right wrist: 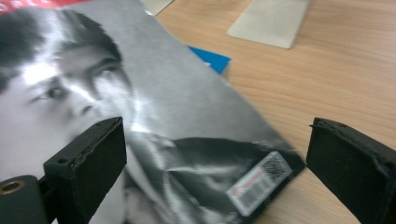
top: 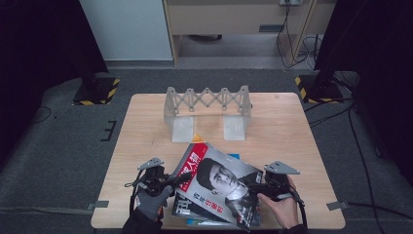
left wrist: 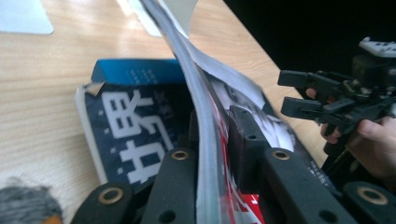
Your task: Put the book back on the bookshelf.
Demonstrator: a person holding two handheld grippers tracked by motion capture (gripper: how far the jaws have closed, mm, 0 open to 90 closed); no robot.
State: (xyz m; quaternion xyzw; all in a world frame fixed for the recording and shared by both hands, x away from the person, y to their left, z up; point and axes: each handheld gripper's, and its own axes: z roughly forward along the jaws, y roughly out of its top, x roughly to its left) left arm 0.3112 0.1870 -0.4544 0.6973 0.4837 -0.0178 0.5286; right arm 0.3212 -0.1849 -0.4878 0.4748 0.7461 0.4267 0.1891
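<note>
Top magazine (top: 221, 183) with red masthead and black-and-white portrait cover, lifted at its left edge and tilted above a small stack near the front edge of the desk (top: 146, 122). Left gripper (top: 171, 179) at the magazine's left edge, jaws clamped narrow on that edge; in the left gripper view the bent pages (left wrist: 205, 140) pinched upright between the two black jaws. Beneath it, a dark magazine with large white characters (left wrist: 130, 135) lying flat, and a blue book (left wrist: 135, 71) under that, both touching the desk. Right gripper (top: 260, 187) at the magazine's right side, jaws wide apart and gripping nothing; in the right gripper view the left pad (right wrist: 95, 161) over the portrait, the right pad (right wrist: 350, 163) over bare wood, the barcode corner (right wrist: 261, 179) between them. Grey glove on the left hand (top: 152, 204); right hand (top: 280, 207) bare. White folding rack (top: 207, 112) standing well apart toward the far side of the desk.
</note>
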